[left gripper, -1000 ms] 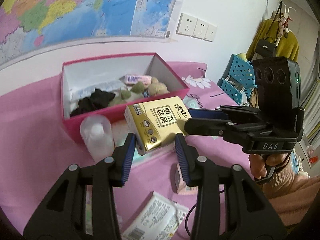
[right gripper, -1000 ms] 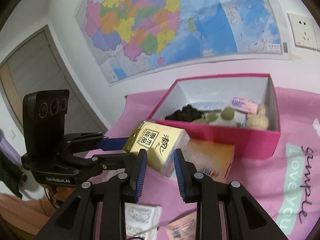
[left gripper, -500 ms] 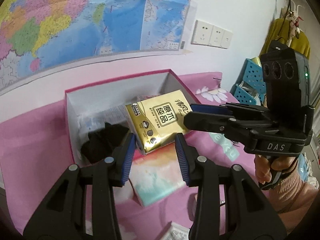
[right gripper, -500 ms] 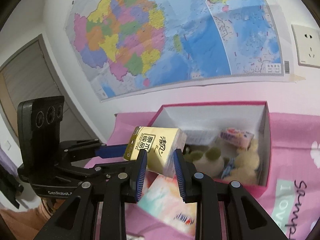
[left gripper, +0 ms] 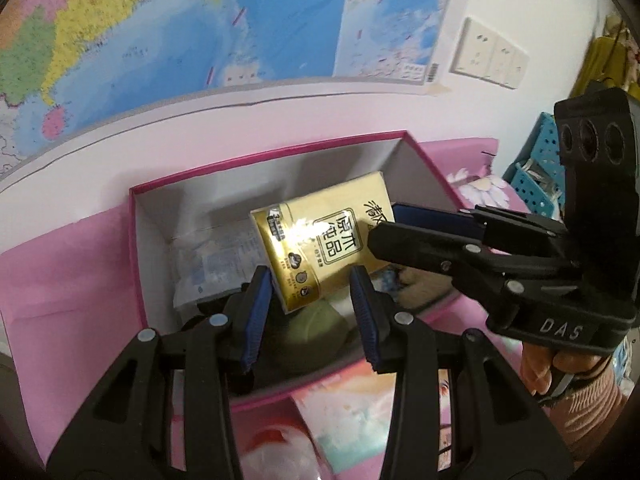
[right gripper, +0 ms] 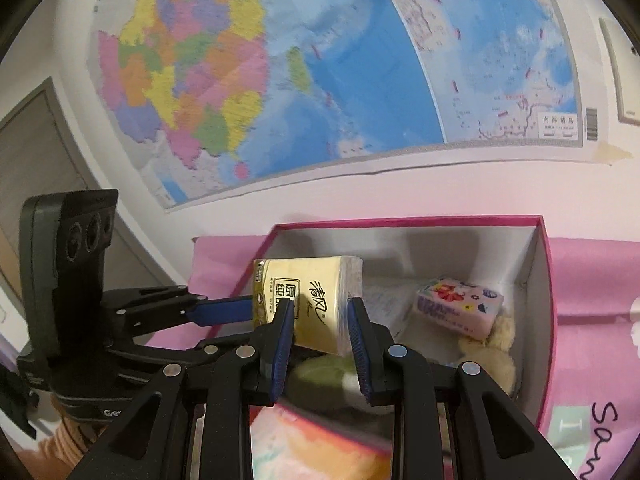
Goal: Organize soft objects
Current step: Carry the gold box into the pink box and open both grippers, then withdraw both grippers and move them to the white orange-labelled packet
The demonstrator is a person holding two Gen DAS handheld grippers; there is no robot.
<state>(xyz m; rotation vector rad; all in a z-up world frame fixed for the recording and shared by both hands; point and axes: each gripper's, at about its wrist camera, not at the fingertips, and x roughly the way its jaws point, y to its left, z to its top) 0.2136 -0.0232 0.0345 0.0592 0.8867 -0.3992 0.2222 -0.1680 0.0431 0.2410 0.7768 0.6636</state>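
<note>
Two grippers share one load: a gold, plastic-wrapped rectangular tissue pack, held in the air over the open pink cardboard box. The left gripper pinches the pack's near end between its blue pads, and the right gripper clamps the other end, its pads pressed to the pack's two broad faces. Neither set of tongs is free. In the left wrist view the pack's long axis runs from that near end up and right, toward the right gripper, so each hand sits at one end and neither is clearly the closer.

Directly under the pack the box already holds soft things: a green plush toy just below, a dark cloth bundle at the near left, a small pink printed tissue packet and a cream plush toy to the right. The coming move, as I judge it, is straight down, since the pack lies inside the box's rim rather than beside it. A pink tablecloth surrounds the box, under a wall map.
</note>
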